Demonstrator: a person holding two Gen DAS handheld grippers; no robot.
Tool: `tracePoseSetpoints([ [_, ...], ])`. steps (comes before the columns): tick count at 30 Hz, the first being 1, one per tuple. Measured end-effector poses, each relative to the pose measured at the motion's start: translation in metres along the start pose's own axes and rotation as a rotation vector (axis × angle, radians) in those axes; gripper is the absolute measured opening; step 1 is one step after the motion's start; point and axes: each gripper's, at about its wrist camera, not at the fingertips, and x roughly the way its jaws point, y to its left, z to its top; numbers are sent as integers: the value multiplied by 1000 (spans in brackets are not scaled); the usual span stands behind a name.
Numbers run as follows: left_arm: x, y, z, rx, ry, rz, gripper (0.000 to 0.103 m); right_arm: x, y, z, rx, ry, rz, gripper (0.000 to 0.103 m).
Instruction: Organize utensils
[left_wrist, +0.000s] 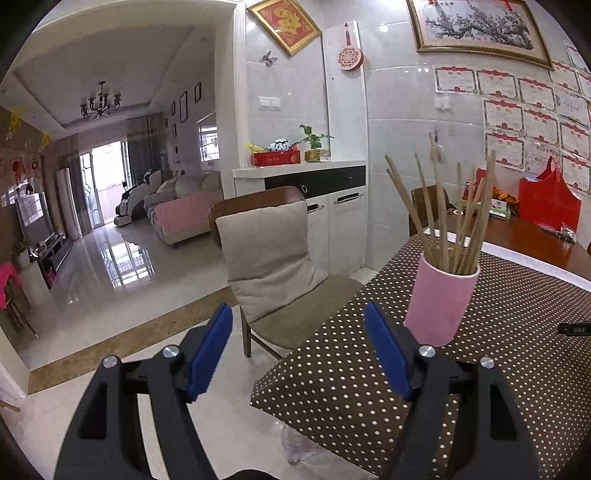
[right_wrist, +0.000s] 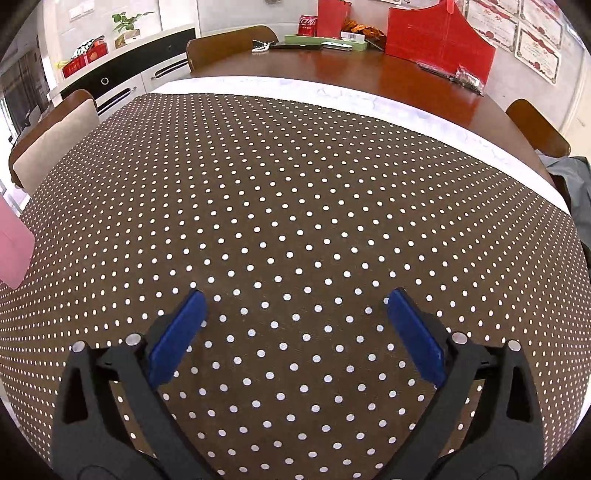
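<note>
1. Left gripper (left_wrist: 297, 350): jaws spread wide, nothing between the blue pads. It hangs off the table's corner, pointing past the edge.
2. Right gripper (right_wrist: 295, 325): also released, empty, tilted down over bare dotted tablecloth (right_wrist: 295, 206).
3. Task item: pink cup (left_wrist: 441, 301) holding the chopsticks (left_wrist: 448, 214), at approx. 2 o'clock from the left gripper, just beyond its right finger, near the table corner. In the right wrist view only a pink sliver shows at 9 o'clock, at the frame edge.
4. Step in hand (judged): approach the cup. Swing the left gripper twd 2 o'clock, centre the cup body betw. pads, grip low; the sticks splay, so a high or tilted grip may tip the load.
5. Keep the right gripper clear of the stick tops.
6. Count: cups 1; chopsticks approx. 10–12, overlapping, exact no. unclear; grippers 2.
7. Beyond: cushioned chair (left_wrist: 266, 254) at 12 o'clock, 1 seen here; red bag (right_wrist: 439, 40) on the far table end.
</note>
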Motion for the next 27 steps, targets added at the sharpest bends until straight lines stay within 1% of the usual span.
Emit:
tracePoseSetpoints([
  [5,11,1,4,-10,0,-26,73,0,0,0,0,0,0,97],
  [9,19,5,0,-9,22,-25,73,0,0,0,0,0,0,97],
  [17,39,16,-2,11,55,9,73,0,0,0,0,0,0,97],
  [27,66,22,-5,28,82,0,73,0,0,0,0,0,0,97],
])
